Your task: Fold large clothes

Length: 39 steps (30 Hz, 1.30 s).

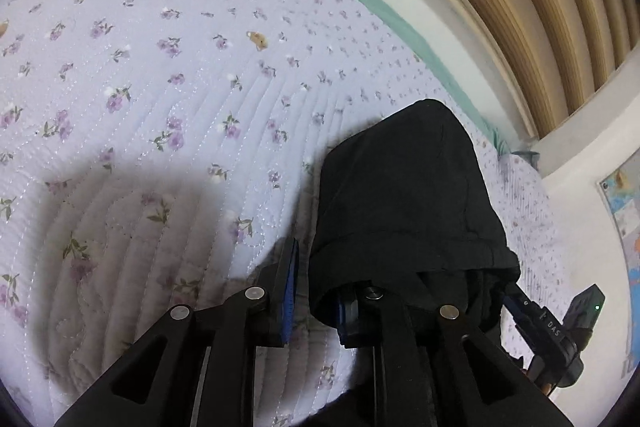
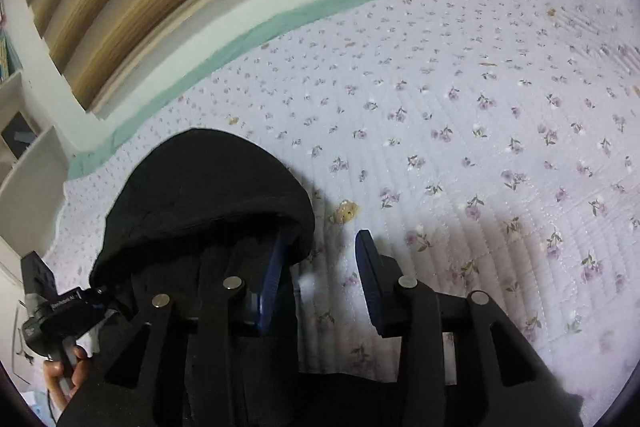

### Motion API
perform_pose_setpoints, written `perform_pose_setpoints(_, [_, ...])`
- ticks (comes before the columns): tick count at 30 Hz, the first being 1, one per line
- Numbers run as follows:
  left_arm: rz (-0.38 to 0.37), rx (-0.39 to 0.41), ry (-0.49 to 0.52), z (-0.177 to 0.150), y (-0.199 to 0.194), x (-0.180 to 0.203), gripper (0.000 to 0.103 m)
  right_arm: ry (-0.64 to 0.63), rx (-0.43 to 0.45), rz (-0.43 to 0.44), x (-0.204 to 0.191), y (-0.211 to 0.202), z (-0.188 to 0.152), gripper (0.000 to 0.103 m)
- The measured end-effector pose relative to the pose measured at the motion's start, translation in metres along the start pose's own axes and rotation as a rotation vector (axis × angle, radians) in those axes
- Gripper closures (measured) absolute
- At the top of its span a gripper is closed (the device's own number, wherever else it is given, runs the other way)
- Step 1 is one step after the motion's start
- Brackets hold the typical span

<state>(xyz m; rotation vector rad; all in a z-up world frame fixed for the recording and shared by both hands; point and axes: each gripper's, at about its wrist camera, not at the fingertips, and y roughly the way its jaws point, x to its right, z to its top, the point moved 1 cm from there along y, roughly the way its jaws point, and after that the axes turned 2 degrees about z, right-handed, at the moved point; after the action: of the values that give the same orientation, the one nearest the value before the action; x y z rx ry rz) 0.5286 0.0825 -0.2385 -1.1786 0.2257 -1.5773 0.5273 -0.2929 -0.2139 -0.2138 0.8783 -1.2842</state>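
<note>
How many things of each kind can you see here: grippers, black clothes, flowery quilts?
Grippers: 2, the left gripper and the right gripper
Black clothes: 1, the black garment draped over one finger of each gripper
Flowery quilts: 1, the floral quilt on the bed
Total: 4

The right gripper [image 2: 324, 267] has its jaws spread apart. A black garment [image 2: 200, 187] drapes over the left jaw, covering its tip, while the right jaw stands bare. Beyond both jaws stretches a floral quilt [image 2: 460, 99].
</note>
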Motion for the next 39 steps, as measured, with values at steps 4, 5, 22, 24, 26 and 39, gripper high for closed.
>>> perform_pose_setpoints(4, [0.02, 0.056, 0.116, 0.012, -0.049, 0.006, 0.081, -0.05, 0.172, -0.031, -0.022, -0.05, 0.006, 0.053])
perform_pose_setpoints(5, [0.028, 0.081, 0.152, 0.016, -0.063, 0.012, 0.073, -0.081, 0.211, -0.009, -0.032, -0.064, 0.012, 0.041])
perform_pose_setpoints(22, [0.101, -0.077, 0.19, 0.024, 0.041, 0.024, 0.033, -0.33, -0.193, -0.032, -0.063, 0.063, -0.008, 0.041])
perform_pose_setpoints(24, [0.079, -0.029, 0.209, 0.021, 0.034, 0.027, 0.033, -0.322, -0.126, -0.015, -0.061, 0.049, -0.007, 0.041])
perform_pose_setpoints(26, [0.026, 0.023, 0.205, 0.021, 0.021, 0.025, 0.033, -0.297, -0.035, 0.006, -0.059, 0.028, -0.001, 0.038])
perform_pose_setpoints(39, [-0.037, 0.025, 0.202, 0.025, 0.025, 0.026, 0.07, -0.068, -0.172, 0.152, -0.003, 0.063, 0.004, 0.023])
